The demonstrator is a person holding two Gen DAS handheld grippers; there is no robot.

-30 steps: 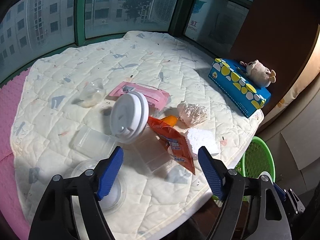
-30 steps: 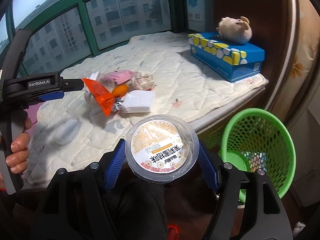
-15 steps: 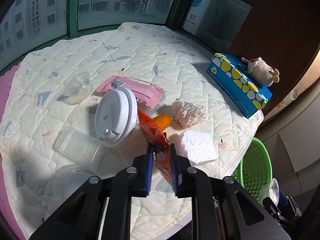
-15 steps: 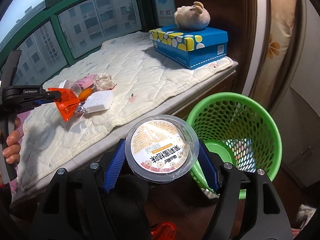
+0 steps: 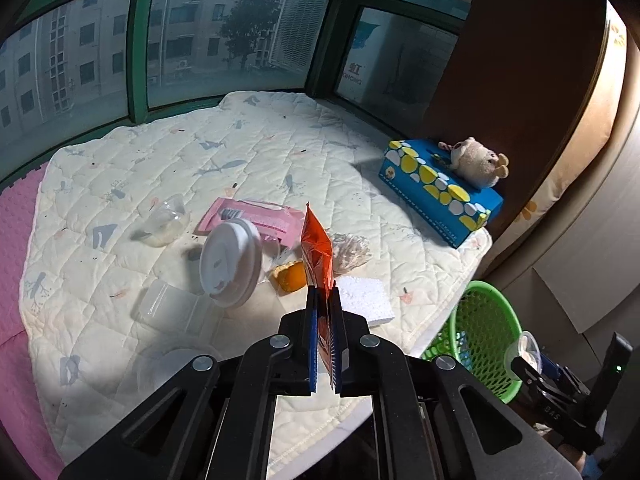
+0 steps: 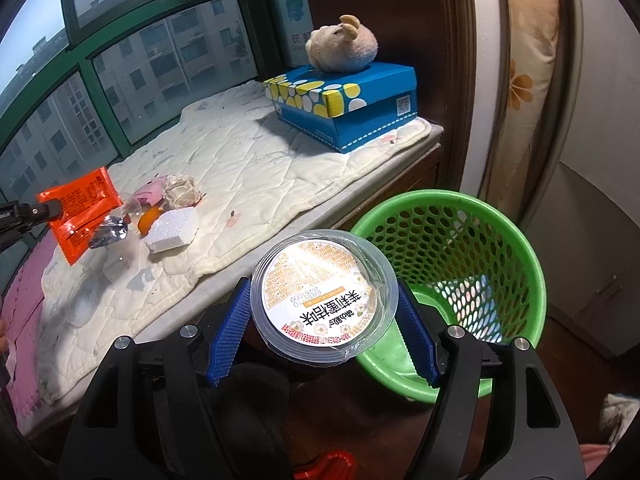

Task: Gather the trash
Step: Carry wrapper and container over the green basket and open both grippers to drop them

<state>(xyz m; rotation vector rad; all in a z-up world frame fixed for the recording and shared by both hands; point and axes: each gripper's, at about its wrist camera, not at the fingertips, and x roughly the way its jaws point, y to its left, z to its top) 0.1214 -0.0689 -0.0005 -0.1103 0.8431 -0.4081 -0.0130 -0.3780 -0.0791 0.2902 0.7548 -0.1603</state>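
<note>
My left gripper point(image 5: 325, 316) is shut on an orange snack wrapper point(image 5: 317, 256), lifted off the quilt; the same wrapper point(image 6: 78, 210) shows at the left of the right wrist view. My right gripper point(image 6: 326, 312) is shut on a round plastic cup with a printed lid point(image 6: 324, 296), held beside the near rim of the green mesh basket point(image 6: 500, 232). On the quilt lie a white cup lid point(image 5: 230, 262), a pink packet point(image 5: 256, 218), a foam block point(image 5: 366, 302), a crumpled wad point(image 5: 350, 250), an orange peel point(image 5: 290, 276) and clear plastic containers point(image 5: 170, 312).
A blue dotted tissue box point(image 5: 440, 196) with a plush toy point(image 5: 476, 162) on it stands at the quilt's right end. The green basket point(image 5: 486, 336) sits on the floor below the quilt's edge. Green-framed windows back the ledge. A pink mat point(image 5: 16, 216) lies on the left.
My left gripper went from open to shut on the orange wrapper and lifted it off the quilt. My right gripper carried the cup rightward, up to the basket.
</note>
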